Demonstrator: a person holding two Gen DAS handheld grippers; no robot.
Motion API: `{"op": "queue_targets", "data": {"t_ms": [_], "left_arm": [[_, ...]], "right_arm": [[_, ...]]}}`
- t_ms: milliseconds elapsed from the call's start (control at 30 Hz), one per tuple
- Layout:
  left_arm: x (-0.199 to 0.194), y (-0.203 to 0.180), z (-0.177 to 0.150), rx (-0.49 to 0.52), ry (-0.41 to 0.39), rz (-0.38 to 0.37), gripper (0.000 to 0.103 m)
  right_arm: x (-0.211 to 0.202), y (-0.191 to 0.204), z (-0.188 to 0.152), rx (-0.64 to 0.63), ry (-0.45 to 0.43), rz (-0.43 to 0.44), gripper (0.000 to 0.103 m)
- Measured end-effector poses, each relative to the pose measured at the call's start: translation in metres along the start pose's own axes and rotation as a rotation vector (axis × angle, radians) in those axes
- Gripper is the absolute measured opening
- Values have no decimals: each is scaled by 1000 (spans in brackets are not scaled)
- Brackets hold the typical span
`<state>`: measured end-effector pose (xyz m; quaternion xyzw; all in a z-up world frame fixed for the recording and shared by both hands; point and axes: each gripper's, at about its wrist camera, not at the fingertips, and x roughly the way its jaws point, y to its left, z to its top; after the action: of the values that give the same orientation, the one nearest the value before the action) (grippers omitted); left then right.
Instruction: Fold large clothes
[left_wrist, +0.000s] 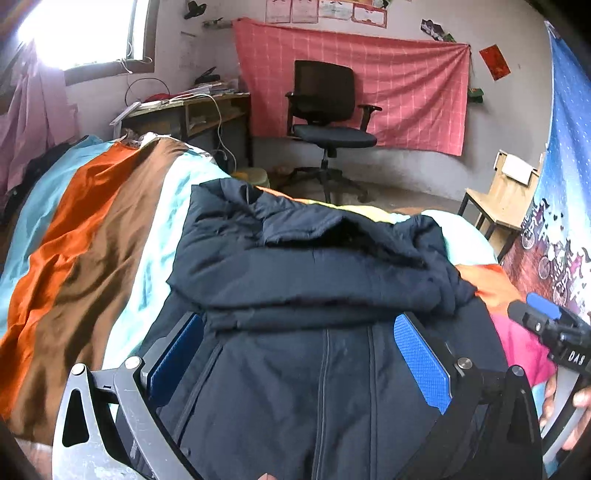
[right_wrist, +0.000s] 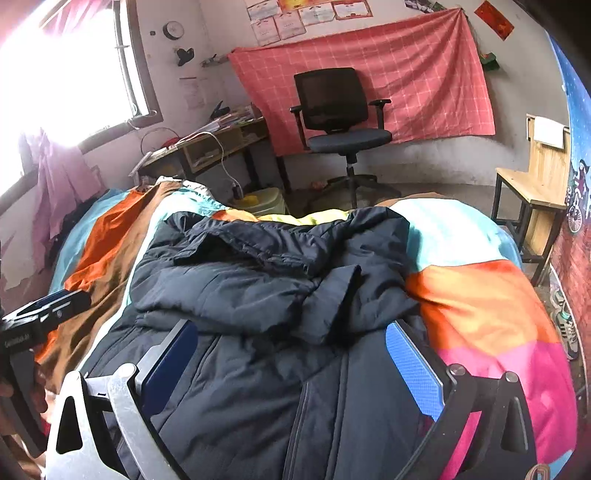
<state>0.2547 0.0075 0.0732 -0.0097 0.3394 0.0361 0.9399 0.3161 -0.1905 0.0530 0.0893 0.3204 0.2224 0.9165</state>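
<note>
Jacket (left_wrist: 314, 266) lies on the bed (left_wrist: 92, 240), far half folded over its zipped front. Left tongs (left_wrist: 306, 354) and right tongs (right_wrist: 299, 362) gape empty above it. Next: regrip an edge, fold again.

- Your right gripper (right_wrist: 291, 369), w/ blue textured pads, jaws spread wide, nothing pinched; it hangs over the dark navy padded jacket (right_wrist: 266, 295).
- Jacket's top half lies folded down over its zipped front, on the multicolour striped bedspread (right_wrist: 480, 306).
- Your left gripper (right_wrist: 40, 314) pokes in at left edge, beside the jacket.
- Black mesh office chair (right_wrist: 340, 118) stands by far wall.
</note>
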Motion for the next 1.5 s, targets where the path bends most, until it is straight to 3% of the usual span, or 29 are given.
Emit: {"op": "queue_targets", "data": {"t_ms": [333, 767, 1100, 1500], "left_arm": [[-10, 7, -45, -12, -39, -49, 101], [-31, 23, -94, 136, 9, -83, 101], [-49, 48, -132, 159, -5, -101, 101], [-54, 64, -178, 224, 75, -117, 101]], "right_arm": [[-24, 24, -34, -27, 17, -30, 103], [-58, 62, -89, -61, 1, -56, 103], [-66, 79, -115, -44, 31, -79, 103], [-60, 87, -164, -137, 167, -59, 103]]}}
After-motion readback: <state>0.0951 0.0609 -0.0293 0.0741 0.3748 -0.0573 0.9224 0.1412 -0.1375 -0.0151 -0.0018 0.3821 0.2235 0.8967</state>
